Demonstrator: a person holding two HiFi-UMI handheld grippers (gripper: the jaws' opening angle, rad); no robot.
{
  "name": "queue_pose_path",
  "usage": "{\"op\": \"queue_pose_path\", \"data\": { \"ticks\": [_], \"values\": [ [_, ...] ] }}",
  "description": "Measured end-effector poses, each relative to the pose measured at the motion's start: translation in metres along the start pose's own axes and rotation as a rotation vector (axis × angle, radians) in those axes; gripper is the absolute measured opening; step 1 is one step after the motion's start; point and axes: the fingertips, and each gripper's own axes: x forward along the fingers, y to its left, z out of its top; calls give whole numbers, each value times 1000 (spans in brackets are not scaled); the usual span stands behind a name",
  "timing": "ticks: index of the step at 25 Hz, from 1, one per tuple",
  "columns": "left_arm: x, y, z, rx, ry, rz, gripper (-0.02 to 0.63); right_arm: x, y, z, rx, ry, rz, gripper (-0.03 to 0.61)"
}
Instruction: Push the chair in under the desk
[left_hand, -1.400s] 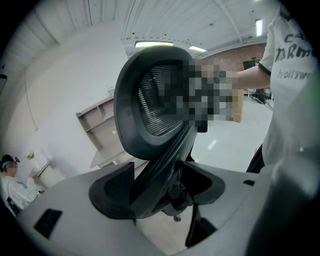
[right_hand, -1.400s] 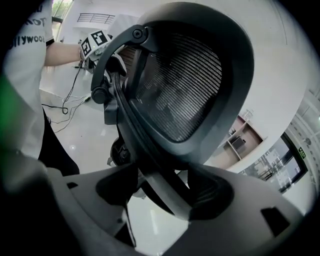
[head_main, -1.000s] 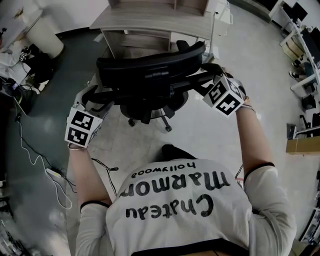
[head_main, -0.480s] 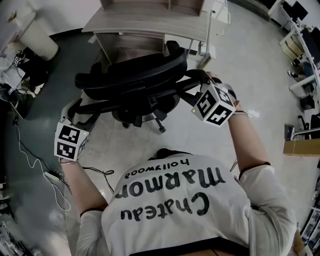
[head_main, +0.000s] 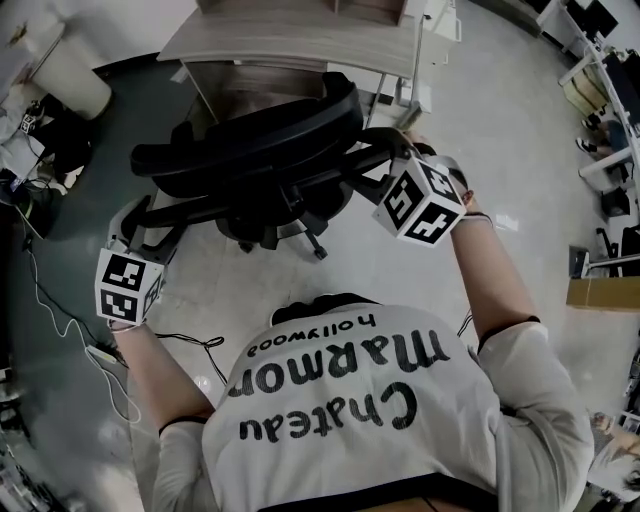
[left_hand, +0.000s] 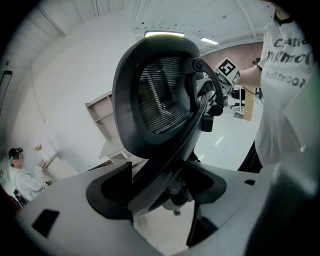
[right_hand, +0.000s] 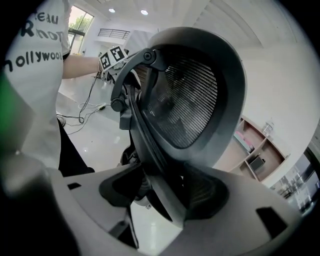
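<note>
- The left gripper (left_hand: 160, 187) has its jaws set wide. A grey bar of the chair's (head_main: 250, 150) arm runs slantwise between the dark pads and meets both of them, so this tong is grasping the chair.
- The right gripper (right_hand: 165, 192) has just been closing its jaws. The bar of the chair's other arm lies between them and bears on the pad at 3 o'clock. The pad at 9 o'clock sits in shadow, so contact there is less sure, but it reads as a grasp too.
- In the head view the left gripper sits at 8 o'clock of the chair, with its marker cube (head_main: 128, 287) nearest the person. The right gripper sits at 3 o'clock of the chair, and its marker cube (head_main: 420, 200) is higher in the picture.
- Both forearms reach forward from the white shirt (head_main: 380, 420), one on each side of the chair. Both tongs point away from the person and slope downward.
- The chair stands at 12 o'clock from the person, with its black mesh backrest toward them and skewed, the 3 o'clock end farther away.
- Its castor base (head_main: 300, 232) rests on the pale floor.
- The desk (head_main: 290, 40) lies beyond the chair at 12 o'clock. The backrest's far edge is close against the desk's front, and the base is on the near side of it.
</note>
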Motion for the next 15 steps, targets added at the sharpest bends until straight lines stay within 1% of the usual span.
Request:
{"op": "queue_pose_path", "data": {
  "ticks": [2,7,9,11,13,15],
  "values": [
    [-1,5,-2,1,-11,-9,314,4,-1,4,9,15,6,262],
    [-3,26,-7,17,-56,-45,313,18,-3,19,36,49,-21,273],
    [-1,34,-11,26,-53,-56,313,24,-3,25,49,65,-29,275],
    [2,40,-16,72,-23,-66,313,28,-3,30,65,86,-43,279],
    [5,49,-22,155,17,-72,313,34,-3,35,83,105,-60,281],
    [10,70,-32,215,29,-73,313,47,-4,50,100,117,-74,281]
  ]
}}
